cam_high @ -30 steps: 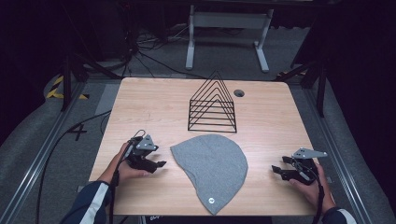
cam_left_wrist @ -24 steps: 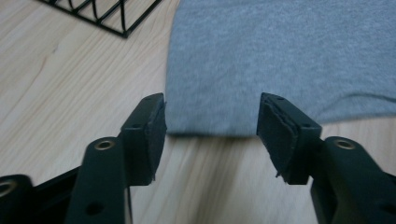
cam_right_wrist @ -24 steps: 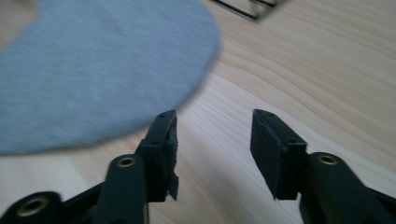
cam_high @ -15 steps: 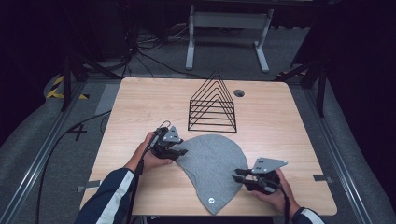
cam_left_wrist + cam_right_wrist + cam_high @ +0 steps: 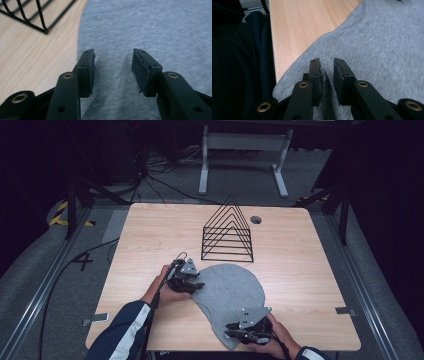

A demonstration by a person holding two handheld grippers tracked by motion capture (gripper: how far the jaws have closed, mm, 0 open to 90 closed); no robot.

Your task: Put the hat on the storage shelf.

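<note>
A grey knitted cloth (image 5: pixel 227 287), rounded like a cap, lies flat on the wooden table (image 5: pixel 150 235). My left gripper (image 5: pixel 196 285) rests at the cloth's upper left edge. In the left gripper view the left gripper (image 5: pixel 113 70) is open, both jaws spread over the grey cloth (image 5: pixel 150 30) just inside its edge. My right gripper (image 5: pixel 230 331) sits at the cloth's narrow near end by the table's front edge. Seen in its own view, the right gripper (image 5: pixel 327 72) has a narrow gap between its jaws, low over the cloth (image 5: pixel 382 45).
A black wire rack (image 5: pixel 227 232) with triangular dividers stands just behind the cloth, and its base (image 5: pixel 32 15) lies close to the left gripper. A cable hole (image 5: pixel 255 219) is in the table's far side. A dark sleeve (image 5: pixel 242 62) lies beside the right gripper.
Both grippers have moved in from the table's sides onto the cloth: the left to its upper left edge, the right to its near end. The right gripper's jaws now stand closer together.
</note>
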